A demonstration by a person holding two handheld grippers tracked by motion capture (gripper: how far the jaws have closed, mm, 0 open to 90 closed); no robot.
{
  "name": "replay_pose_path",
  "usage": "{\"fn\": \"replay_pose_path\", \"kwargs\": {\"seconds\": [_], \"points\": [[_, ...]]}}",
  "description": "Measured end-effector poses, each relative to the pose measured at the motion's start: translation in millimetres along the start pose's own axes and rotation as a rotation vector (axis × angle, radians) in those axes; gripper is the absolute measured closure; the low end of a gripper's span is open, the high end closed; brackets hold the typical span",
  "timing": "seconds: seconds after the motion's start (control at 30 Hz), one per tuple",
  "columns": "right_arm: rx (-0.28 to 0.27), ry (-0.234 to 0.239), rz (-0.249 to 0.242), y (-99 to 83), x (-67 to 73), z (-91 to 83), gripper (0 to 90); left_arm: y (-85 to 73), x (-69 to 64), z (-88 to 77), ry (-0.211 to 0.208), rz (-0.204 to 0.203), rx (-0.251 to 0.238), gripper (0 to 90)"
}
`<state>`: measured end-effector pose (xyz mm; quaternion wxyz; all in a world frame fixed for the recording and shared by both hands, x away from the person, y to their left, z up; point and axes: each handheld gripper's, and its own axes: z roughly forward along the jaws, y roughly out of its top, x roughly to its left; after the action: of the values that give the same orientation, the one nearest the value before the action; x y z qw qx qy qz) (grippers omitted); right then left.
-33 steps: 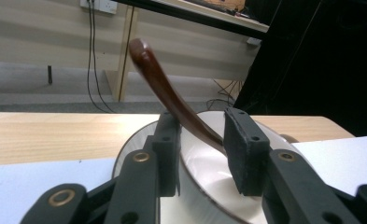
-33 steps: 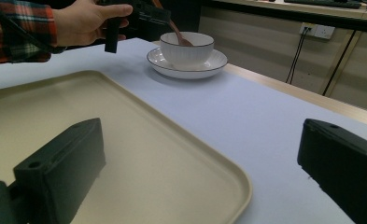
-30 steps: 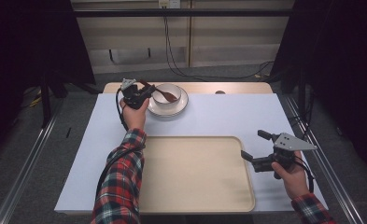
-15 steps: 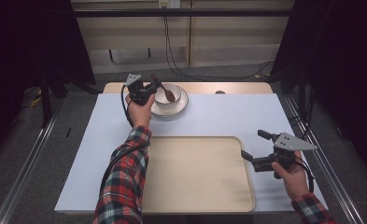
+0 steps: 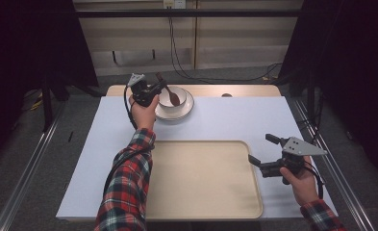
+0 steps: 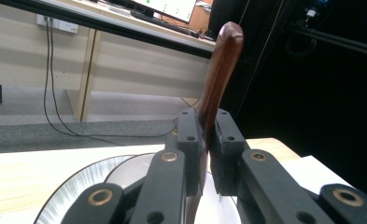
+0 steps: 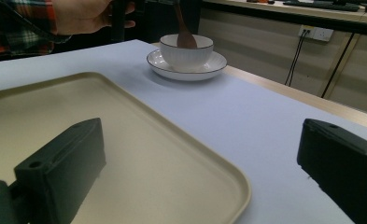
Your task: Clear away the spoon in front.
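left claw (image 5: 154,89) clenched on brown wooden spoon (image 6: 218,74) | lift straight up, clear of white ribbed bowl (image 5: 171,98) | right claw (image 5: 262,150) released, idle beside beige tray (image 5: 201,192)

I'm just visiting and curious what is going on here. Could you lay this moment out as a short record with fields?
Work in hand: handling a brown wooden spoon at a white ribbed bowl
Left gripper: shut on the spoon's handle, bowl end of the spoon down over the bowl
Right gripper: open, holding nothing, beside the tray's right edge
Bowl: sits on a white saucer at the table's far side
Tray: beige rectangular tray, nothing on it, nearest the person
Surface: white table cover
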<state>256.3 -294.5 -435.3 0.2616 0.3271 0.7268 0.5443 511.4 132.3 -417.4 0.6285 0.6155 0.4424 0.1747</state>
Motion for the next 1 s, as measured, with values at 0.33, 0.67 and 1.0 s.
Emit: {"fn": "replay_pose_path", "kwargs": {"seconds": [0.33,0.67,1.0], "points": [[0.004,0.003,0.006,-0.1,0.7,0.5,0.7,17.6,-2.5,-13.4,-0.028,0.011,-0.018,83.7],[0.002,-0.012,-0.002,-0.6,0.9,1.4,0.7,30.7,-5.6,-23.5,-0.048,0.028,-0.037,83.7],[0.004,0.004,-0.004,-0.6,0.8,1.9,0.7,35.2,-8.9,-37.6,-0.072,0.03,-0.048,83.7]]}}
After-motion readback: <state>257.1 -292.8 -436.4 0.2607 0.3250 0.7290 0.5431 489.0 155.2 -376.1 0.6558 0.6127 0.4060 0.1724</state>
